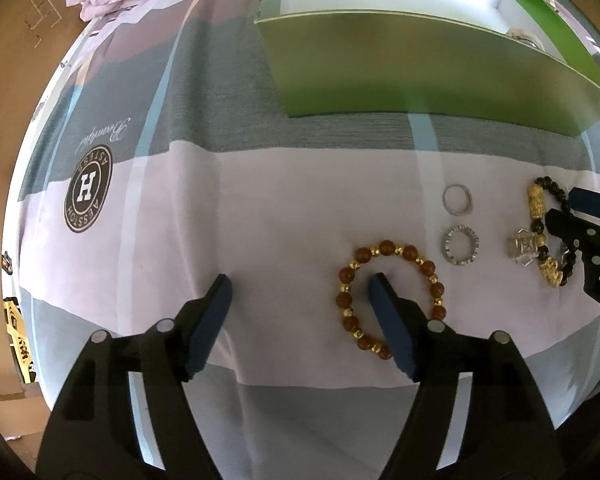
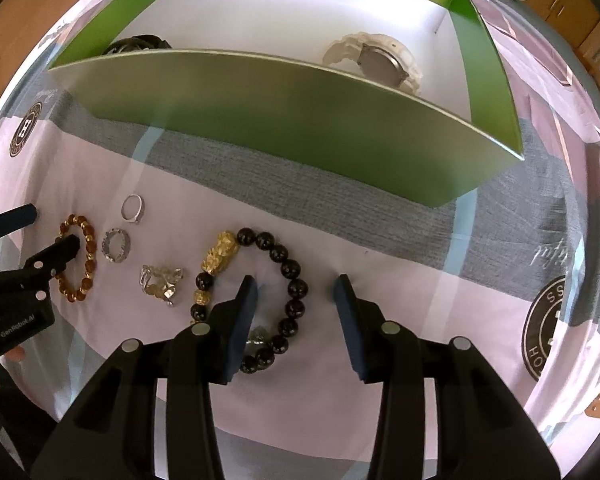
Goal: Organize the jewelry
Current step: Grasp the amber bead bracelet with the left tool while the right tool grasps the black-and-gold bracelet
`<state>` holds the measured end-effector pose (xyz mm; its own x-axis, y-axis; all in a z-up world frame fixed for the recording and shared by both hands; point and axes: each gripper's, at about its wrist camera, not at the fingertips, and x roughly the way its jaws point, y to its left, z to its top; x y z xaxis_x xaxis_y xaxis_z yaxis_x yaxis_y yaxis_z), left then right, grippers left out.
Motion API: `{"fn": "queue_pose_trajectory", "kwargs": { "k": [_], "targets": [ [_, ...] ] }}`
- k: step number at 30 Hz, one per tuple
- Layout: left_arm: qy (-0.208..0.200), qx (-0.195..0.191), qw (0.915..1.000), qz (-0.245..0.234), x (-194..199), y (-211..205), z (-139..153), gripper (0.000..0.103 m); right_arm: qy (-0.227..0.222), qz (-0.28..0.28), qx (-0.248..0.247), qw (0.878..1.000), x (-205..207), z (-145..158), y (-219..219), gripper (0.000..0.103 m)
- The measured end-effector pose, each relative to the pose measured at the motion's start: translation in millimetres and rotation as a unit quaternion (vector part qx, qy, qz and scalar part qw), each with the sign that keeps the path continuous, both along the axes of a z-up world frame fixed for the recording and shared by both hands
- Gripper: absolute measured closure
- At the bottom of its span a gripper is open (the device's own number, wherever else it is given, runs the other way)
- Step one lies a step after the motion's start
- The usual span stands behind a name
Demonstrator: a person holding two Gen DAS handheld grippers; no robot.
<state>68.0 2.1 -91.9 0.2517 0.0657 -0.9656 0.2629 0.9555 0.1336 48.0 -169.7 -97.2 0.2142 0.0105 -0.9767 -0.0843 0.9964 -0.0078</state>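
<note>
a: what is on the far left?

b: a round brown logo (image 1: 87, 189) printed on the striped cloth (image 1: 284, 184). a brown cardboard box (image 1: 16, 60) sits past the cloth edge, partly cut off.

a: and the left tongs (image 1: 298, 286)?

b: they stand wide and hold nothing. one blue pad is on bare cloth. the other pad points down inside the ring of the brown bead bracelet (image 1: 392, 296) and hides some of its beads. i cannot tell if it touches the beads.

a: what comes next?

b: two small silver rings. the plain ring (image 1: 457, 199) is farther away, and the sparkly ring (image 1: 461, 245) is just beside it, nearer. then a clear crystal piece (image 2: 161, 282), too shiny to make out well.

a: and after that?

b: the black bead bracelet (image 2: 290, 272) with gold charms. the right tongs (image 2: 296, 286) are over it, partly open, holding nothing. the left pad sits inside the loop and covers part of it. the right pad is outside, on bare cloth. the bracelet's right side lies between the pads, but the pads do not pinch it.

a: what is behind it all?

b: a green box (image 2: 300, 120) with a white inside. a white watch (image 2: 378, 62) lies in it, half hidden by the front wall. something dark (image 2: 138, 44) peeks over the wall on the left. i cannot tell what it is.
</note>
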Motion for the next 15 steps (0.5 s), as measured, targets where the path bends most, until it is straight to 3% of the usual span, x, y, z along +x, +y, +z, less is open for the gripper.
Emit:
{"fn": "queue_pose_trajectory", "kwargs": {
  "k": [4,6,7,10,11,13,15],
  "targets": [
    [0.000,0.002,1.0000,0.003,-0.3,2.3,-1.5,0.027,-0.001,0.003,-0.001,1.000,0.2,0.6,0.3,0.058],
    [-0.002,0.005,1.0000,0.004,0.3,1.7,-2.0,0.026,-0.003,0.001,-0.008,1.000,-0.2,4.6,-3.0,0.052],
    [-0.003,0.003,1.0000,0.004,0.5,1.7,-1.6,0.031,-0.003,0.000,-0.008,1.000,-0.3,4.7,-3.0,0.052],
    [0.007,-0.040,0.9992,-0.002,-1.2,2.0,2.9,0.063,-0.006,0.000,-0.006,1.000,-0.7,6.0,-1.8,0.052],
    [0.006,-0.046,0.9989,-0.006,-4.0,-1.5,4.7,0.075,-0.007,0.000,0.000,1.000,-1.3,7.4,-1.5,0.057],
    [0.005,-0.045,0.9988,-0.018,-6.8,-7.2,4.6,0.081,-0.011,0.009,-0.001,1.000,-3.1,9.4,1.4,0.071],
    [0.004,-0.046,0.9986,-0.027,-8.3,-10.9,4.3,0.088,-0.010,0.013,0.007,1.000,-5.6,8.8,0.0,0.091]
  ]
}}
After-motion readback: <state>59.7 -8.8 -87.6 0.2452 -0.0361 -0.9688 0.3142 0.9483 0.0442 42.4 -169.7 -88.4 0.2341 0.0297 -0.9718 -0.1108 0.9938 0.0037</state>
